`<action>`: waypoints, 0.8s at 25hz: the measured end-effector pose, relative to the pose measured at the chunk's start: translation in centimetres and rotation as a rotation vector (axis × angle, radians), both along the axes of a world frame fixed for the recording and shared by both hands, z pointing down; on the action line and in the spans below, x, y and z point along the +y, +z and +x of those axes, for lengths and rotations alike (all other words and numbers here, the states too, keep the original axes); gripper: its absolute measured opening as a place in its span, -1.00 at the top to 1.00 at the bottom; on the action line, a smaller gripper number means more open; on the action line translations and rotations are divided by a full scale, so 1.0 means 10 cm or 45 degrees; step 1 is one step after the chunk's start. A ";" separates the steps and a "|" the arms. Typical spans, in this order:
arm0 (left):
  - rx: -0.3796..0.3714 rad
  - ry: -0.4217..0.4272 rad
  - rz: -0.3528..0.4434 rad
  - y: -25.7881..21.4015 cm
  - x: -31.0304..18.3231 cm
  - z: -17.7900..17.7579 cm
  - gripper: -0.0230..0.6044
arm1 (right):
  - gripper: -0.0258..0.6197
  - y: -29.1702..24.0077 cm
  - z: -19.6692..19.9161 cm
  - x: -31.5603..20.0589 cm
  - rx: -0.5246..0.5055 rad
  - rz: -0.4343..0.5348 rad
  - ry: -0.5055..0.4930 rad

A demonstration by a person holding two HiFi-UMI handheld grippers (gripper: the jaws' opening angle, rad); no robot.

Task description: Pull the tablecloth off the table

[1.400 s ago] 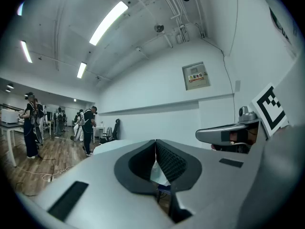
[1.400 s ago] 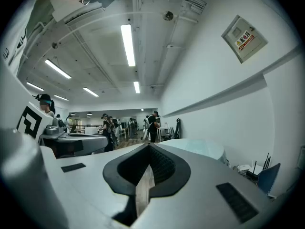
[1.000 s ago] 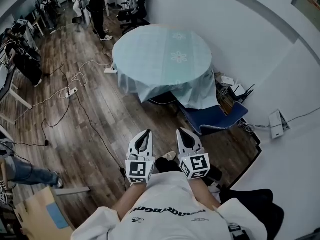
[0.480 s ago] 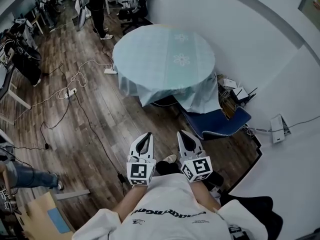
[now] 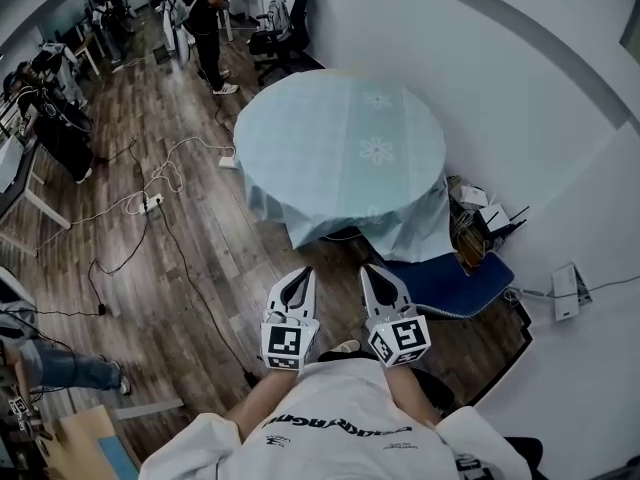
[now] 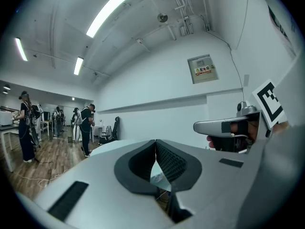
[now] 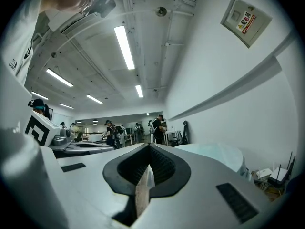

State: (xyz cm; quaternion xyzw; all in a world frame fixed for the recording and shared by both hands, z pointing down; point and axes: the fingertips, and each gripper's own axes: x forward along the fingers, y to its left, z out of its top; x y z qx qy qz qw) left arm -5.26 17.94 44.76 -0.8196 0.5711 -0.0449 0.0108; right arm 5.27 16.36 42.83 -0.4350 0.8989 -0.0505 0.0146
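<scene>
A round table stands by the white wall under a pale turquoise tablecloth (image 5: 340, 143) with flower prints; its hem hangs down on the near side. The cloth also shows in the right gripper view (image 7: 224, 154). My left gripper (image 5: 302, 272) and right gripper (image 5: 368, 270) are side by side in front of my chest, pointing level at the table and well short of the hanging hem. Both are shut with nothing between the jaws. In the left gripper view the left gripper (image 6: 156, 143) has its jaws pressed together, and the right gripper (image 7: 148, 147) looks the same in its own view.
A blue chair (image 5: 455, 286) sits low at the table's near right, with cluttered devices (image 5: 480, 213) against the wall. Cables and a power strip (image 5: 150, 203) trail over the wooden floor to the left. People stand at the far left and back (image 5: 205, 8). An office chair (image 5: 285, 28) stands behind the table.
The table has come nearer and lower in the head view as both grippers moved forward together toward it. Both jaws stayed shut and empty.
</scene>
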 end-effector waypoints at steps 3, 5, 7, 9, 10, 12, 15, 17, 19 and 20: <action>-0.015 -0.023 0.020 -0.13 -0.31 0.02 0.87 | 0.82 -0.11 0.02 -0.35 -0.021 0.008 -0.029; -0.025 -0.042 0.028 -0.18 -0.46 0.01 0.87 | 0.82 -0.16 0.02 -0.54 -0.052 -0.007 -0.048; -0.038 -0.053 0.024 -0.19 -0.61 0.04 0.87 | 0.82 -0.19 0.04 -0.70 -0.075 -0.019 -0.060; -0.048 -0.056 0.019 -0.20 -0.75 0.08 0.87 | 0.82 -0.20 0.06 -0.82 -0.060 -0.008 -0.067; -0.054 -0.058 0.020 -0.21 -0.81 0.11 0.87 | 0.82 -0.21 0.08 -0.88 -0.048 -0.001 -0.069; -0.063 -0.065 0.022 -0.22 -0.93 0.15 0.87 | 0.82 -0.21 0.13 -1.02 -0.034 0.009 -0.072; -0.054 -0.080 0.027 -0.26 -1.14 0.18 0.87 | 0.82 -0.20 0.21 -1.23 -0.007 0.010 -0.079; -0.047 -0.083 0.037 -0.30 -1.23 0.20 0.87 | 0.82 -0.19 0.24 -1.34 0.008 -0.005 -0.084; -0.052 -0.087 0.039 -0.33 -1.31 0.21 0.87 | 0.82 -0.18 0.26 -1.43 0.013 -0.023 -0.089; -0.056 -0.091 0.035 -0.34 -1.34 0.22 0.87 | 0.82 -0.17 0.26 -1.47 0.015 -0.030 -0.093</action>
